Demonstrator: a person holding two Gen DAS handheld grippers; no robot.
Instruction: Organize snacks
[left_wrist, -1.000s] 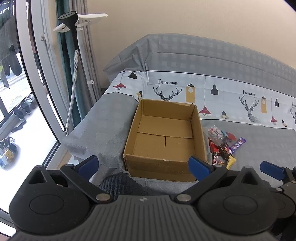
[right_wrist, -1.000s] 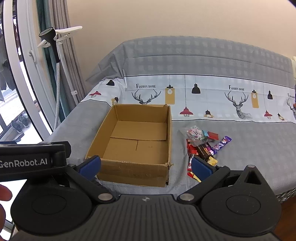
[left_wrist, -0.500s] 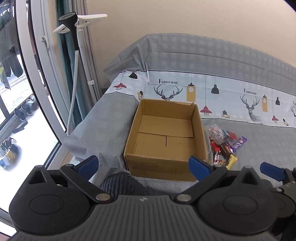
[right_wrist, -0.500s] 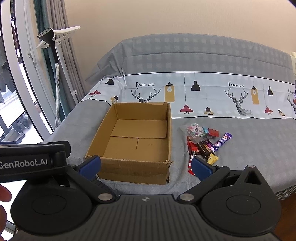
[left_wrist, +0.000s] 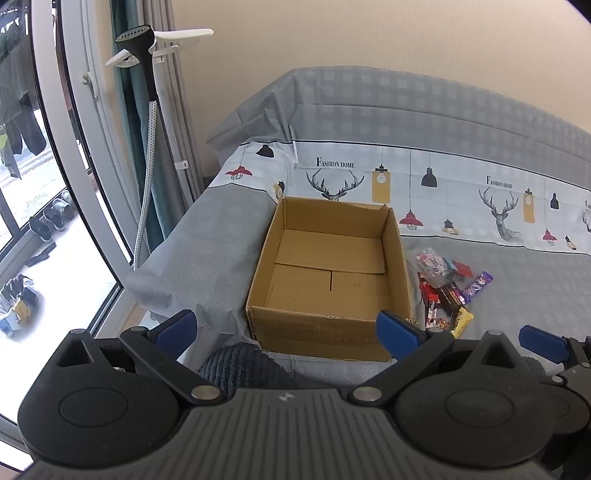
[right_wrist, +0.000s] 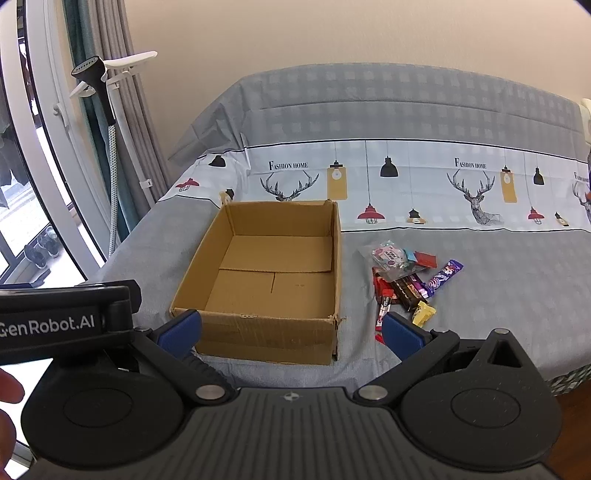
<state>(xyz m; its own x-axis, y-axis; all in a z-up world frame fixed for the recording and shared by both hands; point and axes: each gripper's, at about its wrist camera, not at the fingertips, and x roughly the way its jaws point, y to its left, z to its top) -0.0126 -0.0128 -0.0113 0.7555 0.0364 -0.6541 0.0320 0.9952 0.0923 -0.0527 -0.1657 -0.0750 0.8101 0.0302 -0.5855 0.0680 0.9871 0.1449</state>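
An open, empty cardboard box (left_wrist: 328, 269) (right_wrist: 266, 277) sits on a grey sofa cover. A small pile of wrapped snacks (left_wrist: 447, 288) (right_wrist: 406, 280) lies on the cover just right of the box: a clear bag of sweets, red, brown and purple bars, a yellow candy. My left gripper (left_wrist: 286, 328) is open and empty, held short of the box's near wall. My right gripper (right_wrist: 291, 332) is open and empty, also in front of the box, its right finger (right_wrist: 400, 334) near the snack pile. The right gripper's blue fingertip (left_wrist: 543, 341) shows at the left view's right edge.
The sofa backrest (right_wrist: 388, 103) rises behind the box. A garment steamer on a stand (left_wrist: 147, 110) and curtains stand at the left by a glass door (left_wrist: 44, 184). A dark knitted item (left_wrist: 240, 365) lies at the sofa's front edge.
Both grippers have drifted slightly back and up from the sofa; the box and snacks sit a little lower and smaller in view. Nothing was grasped or moved.
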